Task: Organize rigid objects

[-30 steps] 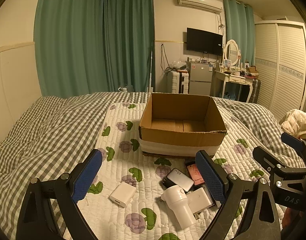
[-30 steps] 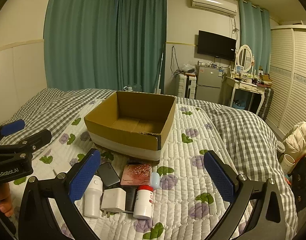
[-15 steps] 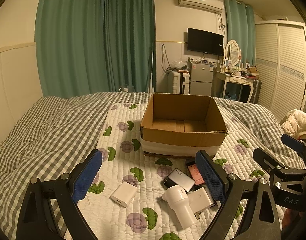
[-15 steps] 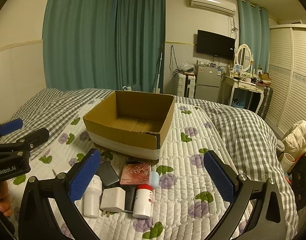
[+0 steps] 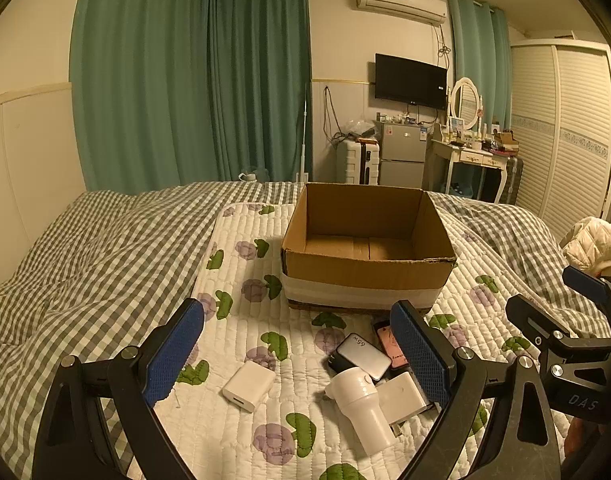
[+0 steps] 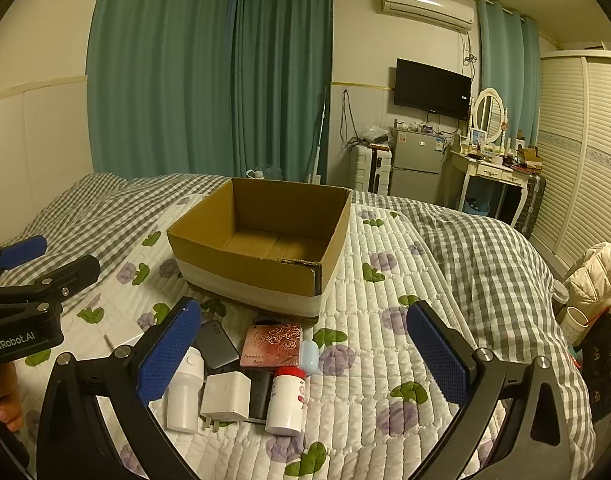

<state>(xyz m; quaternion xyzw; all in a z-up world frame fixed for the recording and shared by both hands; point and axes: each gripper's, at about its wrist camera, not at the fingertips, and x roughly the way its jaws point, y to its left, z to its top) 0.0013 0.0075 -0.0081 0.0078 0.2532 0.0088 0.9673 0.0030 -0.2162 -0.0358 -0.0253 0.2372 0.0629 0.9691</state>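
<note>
Pink box (image 5: 390, 347) partly behind tool finger

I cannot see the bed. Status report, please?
Both claws open: left claw, right claw. Cardboard box empty. White charger, pill bottle unpicked. Nothing blocking.

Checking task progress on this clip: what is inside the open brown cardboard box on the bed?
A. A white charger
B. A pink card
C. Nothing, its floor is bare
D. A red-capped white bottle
C: the brown cardboard box shows only its bare floor; the small items lie on the floral quilted mat before it.

Black claws (image 5: 297, 354), blue textured pads (image 5: 419, 354)
</note>
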